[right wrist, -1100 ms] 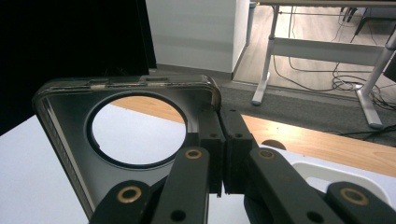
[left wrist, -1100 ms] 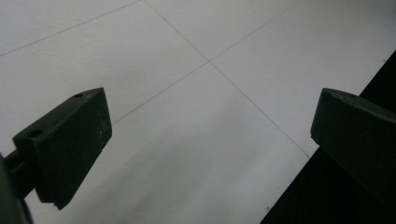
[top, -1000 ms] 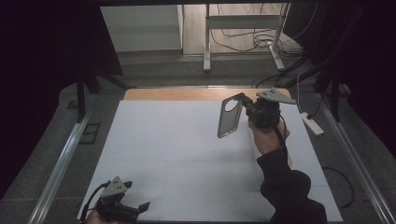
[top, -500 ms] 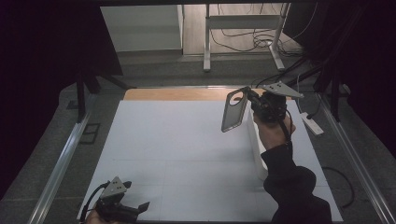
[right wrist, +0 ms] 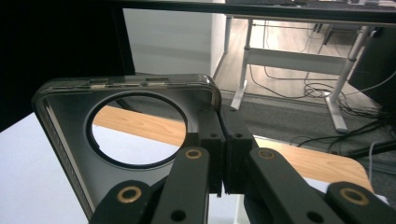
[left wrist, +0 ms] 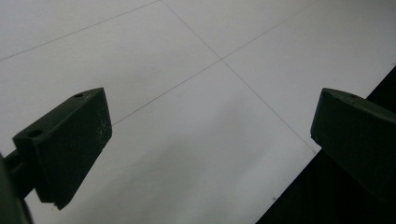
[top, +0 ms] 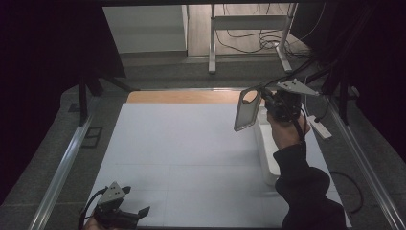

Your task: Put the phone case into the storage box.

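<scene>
The right gripper (top: 266,101) is at the far right of the table (top: 182,143), raised above its surface. Its jaws are closed on one edge of a phone case (top: 247,110). The case hangs clear of the table, upright and slightly tilted, with its round camera hole at the top. In the right gripper view, the jaws of the right gripper (right wrist: 223,154) meet on the case (right wrist: 70,121) wall just right of the round hole. The far wooden edge of the table is visible through that hole.

A white tray (top: 266,148) lies on the table below and just right of the case, running from far to near along the person's right forearm.

The left gripper (top: 139,213) is at the near left edge of the table, well apart from the case. In the left gripper view, the left gripper (left wrist: 210,135) has its jaws spread wide with nothing between them, above the white table (left wrist: 187,56) surface.
</scene>
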